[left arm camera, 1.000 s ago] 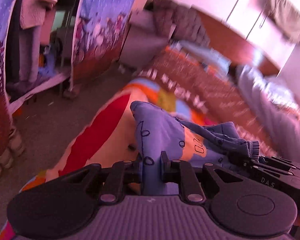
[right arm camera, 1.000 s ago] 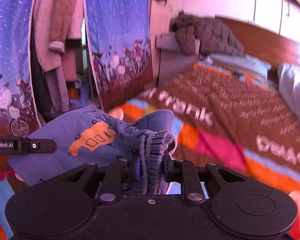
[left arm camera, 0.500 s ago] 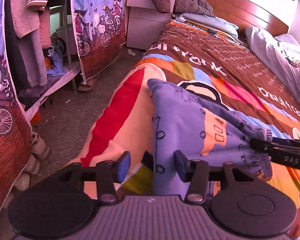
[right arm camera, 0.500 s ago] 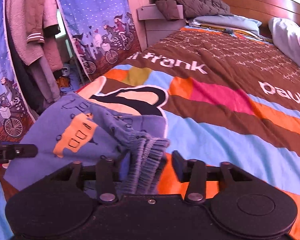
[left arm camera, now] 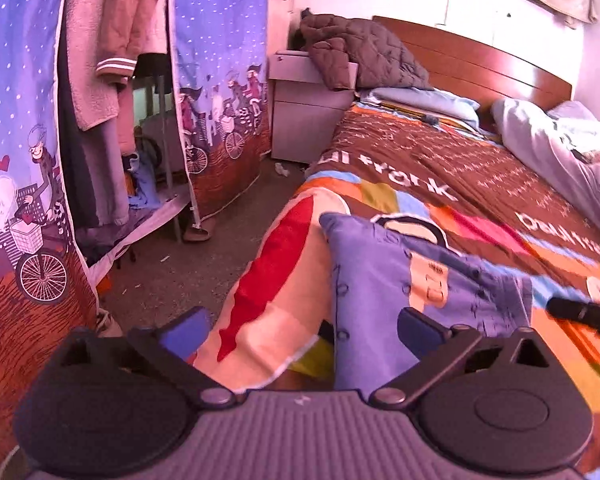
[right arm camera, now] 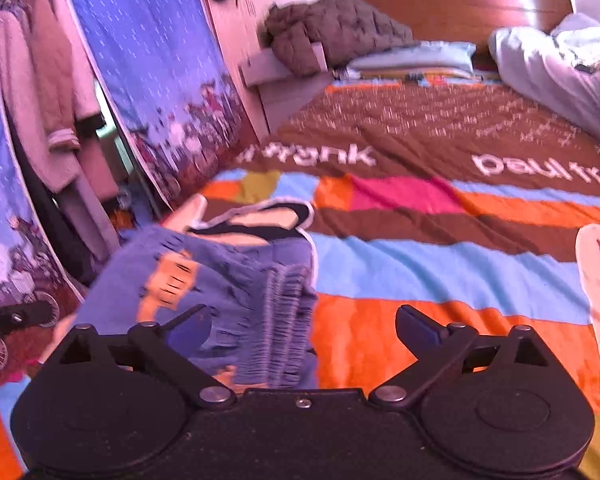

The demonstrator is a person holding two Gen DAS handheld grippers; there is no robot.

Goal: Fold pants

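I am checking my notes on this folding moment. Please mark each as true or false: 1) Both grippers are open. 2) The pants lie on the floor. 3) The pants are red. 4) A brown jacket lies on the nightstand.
1) True: the left gripper and right gripper have jaws spread, holding nothing.
2) False: the pants lie on the bedspread.
3) False: they are blue with an orange patch.
4) True: the brown jacket lies on the nightstand.
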